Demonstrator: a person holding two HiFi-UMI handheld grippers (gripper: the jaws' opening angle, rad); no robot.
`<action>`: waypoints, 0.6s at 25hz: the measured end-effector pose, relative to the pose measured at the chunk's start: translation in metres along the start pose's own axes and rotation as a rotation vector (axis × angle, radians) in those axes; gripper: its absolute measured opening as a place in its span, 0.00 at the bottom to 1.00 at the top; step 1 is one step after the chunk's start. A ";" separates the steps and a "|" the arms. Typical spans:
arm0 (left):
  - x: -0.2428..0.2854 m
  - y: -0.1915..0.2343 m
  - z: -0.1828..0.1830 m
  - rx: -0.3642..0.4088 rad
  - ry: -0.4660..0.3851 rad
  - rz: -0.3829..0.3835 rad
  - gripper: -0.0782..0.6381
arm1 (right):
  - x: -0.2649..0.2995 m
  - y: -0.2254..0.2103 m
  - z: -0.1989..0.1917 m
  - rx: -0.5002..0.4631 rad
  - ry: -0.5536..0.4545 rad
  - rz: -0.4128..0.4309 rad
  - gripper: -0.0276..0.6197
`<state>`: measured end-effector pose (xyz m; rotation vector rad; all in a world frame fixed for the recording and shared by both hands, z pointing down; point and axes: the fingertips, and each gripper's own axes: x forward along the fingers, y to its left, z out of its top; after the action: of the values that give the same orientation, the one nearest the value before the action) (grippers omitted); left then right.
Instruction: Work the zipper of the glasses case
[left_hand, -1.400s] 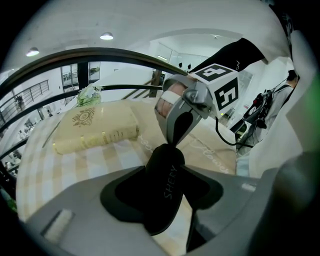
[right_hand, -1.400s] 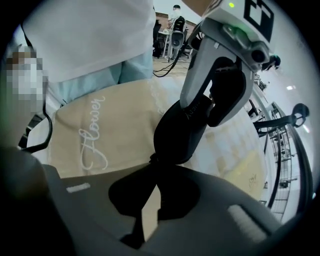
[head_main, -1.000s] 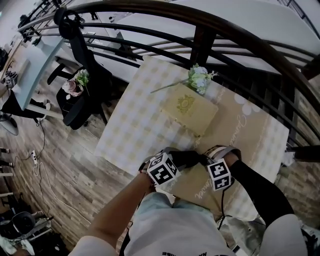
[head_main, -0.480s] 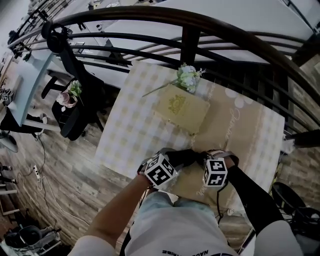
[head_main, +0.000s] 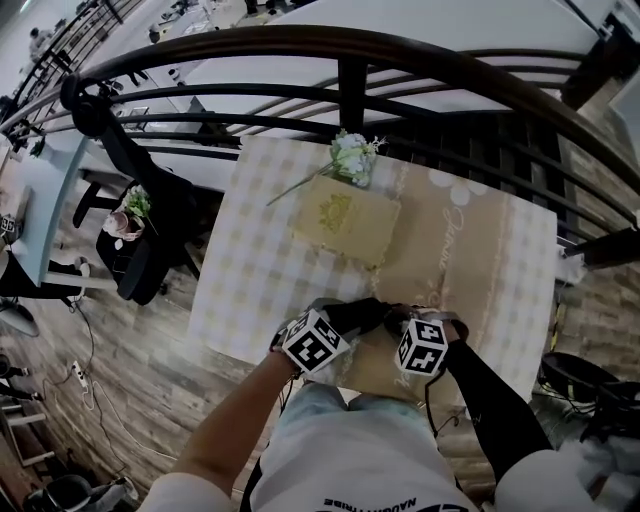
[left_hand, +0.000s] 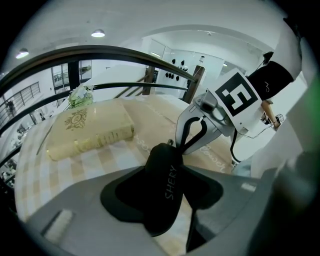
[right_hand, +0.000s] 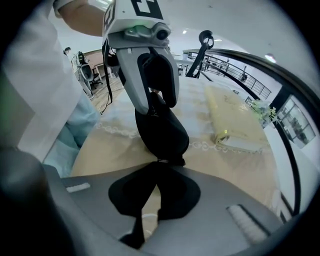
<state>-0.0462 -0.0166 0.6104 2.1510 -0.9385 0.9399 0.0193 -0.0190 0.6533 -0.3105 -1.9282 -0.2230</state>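
Nearest the person, 2 grippers meet over the near edge of the table (head_main: 236, 300), each carrying 1 cube of square markers. The left gripper (left_hand: 165, 172) has its jaws clamped across the body of the 1 black glasses case (left_hand: 165, 192), which is lettered SHERY and sticks out past the jaws toward the other tool. The right gripper (right_hand: 157, 170) comes in from the opposite end. Its 2 jaws are pinched together on the small metal zipper pull (right_hand: 161, 161) at the tip of the case. From the head view the case sits between the 2 cubes, over the beige runner (head_main: 470, 255), close to the table's front edge. I cannot tell whether its underside touches the cloth.

The table wears 1 pale checked cloth (head_main: 250, 250) on the person's left, with the lace-printed runner beside it on the right.

Further back, near the middle of the table, lies 1 cream book (head_main: 345, 218) with a gold emblem on its cover, closed and flat, well apart from the case. Just past its far corner rests 1 sprig of pale flowers (head_main: 351, 155), its stem trailing out to the left.

Behind the table runs a dark curved railing (head_main: 350, 85). Beyond it, lower down to the left, stands 1 black chair (head_main: 150, 245) on a wooden floor (head_main: 110, 340).
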 end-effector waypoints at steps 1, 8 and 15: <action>0.000 0.000 0.000 0.003 0.001 -0.002 0.42 | 0.000 0.001 0.001 0.014 -0.003 -0.003 0.09; 0.001 -0.002 -0.001 0.026 0.014 -0.009 0.42 | -0.001 0.019 0.006 0.093 -0.030 0.015 0.09; 0.001 -0.002 -0.001 0.030 0.010 -0.013 0.42 | 0.009 0.041 0.003 0.230 -0.014 -0.064 0.09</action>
<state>-0.0441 -0.0152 0.6109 2.1723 -0.9101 0.9631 0.0262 0.0216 0.6609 -0.0979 -1.9570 -0.0397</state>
